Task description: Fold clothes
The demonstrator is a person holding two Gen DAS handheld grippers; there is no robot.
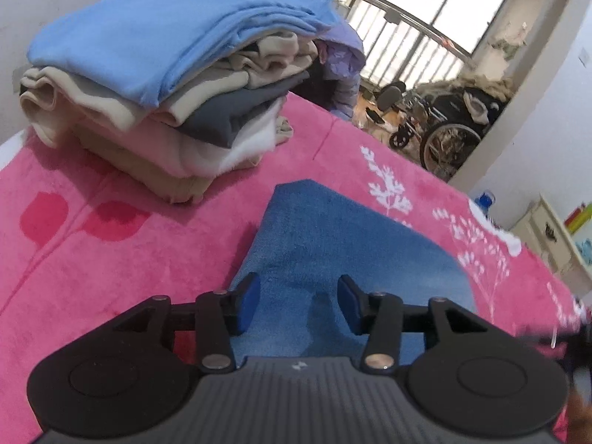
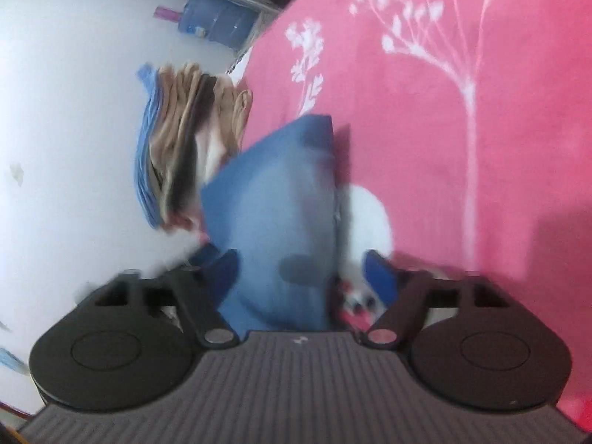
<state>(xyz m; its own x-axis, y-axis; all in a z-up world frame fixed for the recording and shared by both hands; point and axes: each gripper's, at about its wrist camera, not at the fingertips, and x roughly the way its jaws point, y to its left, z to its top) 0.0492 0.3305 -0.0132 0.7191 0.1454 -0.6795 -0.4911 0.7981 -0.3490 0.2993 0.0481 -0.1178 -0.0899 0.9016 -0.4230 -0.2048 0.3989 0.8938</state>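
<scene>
A folded blue cloth [image 1: 333, 251] lies flat on the pink bedspread [image 1: 111, 259]. My left gripper [image 1: 299, 303] hovers over its near part, open, with nothing between the blue pads. In the right wrist view, which is rolled sideways and blurred, the same blue cloth [image 2: 277, 214] runs between the fingers of my right gripper [image 2: 301, 273], which stands open. A stack of folded clothes [image 1: 159, 85] with a light blue piece on top sits beyond the cloth at the left; the stack [image 2: 185, 148] also shows in the right wrist view.
The pink bedspread [image 2: 462, 129] carries a white plant print. Beyond the bed's far edge stand a wheelchair [image 1: 451, 125], a window with bars [image 1: 418, 18] and a blue water jug [image 2: 218, 22]. A cream cabinet [image 1: 551, 233] is at the right.
</scene>
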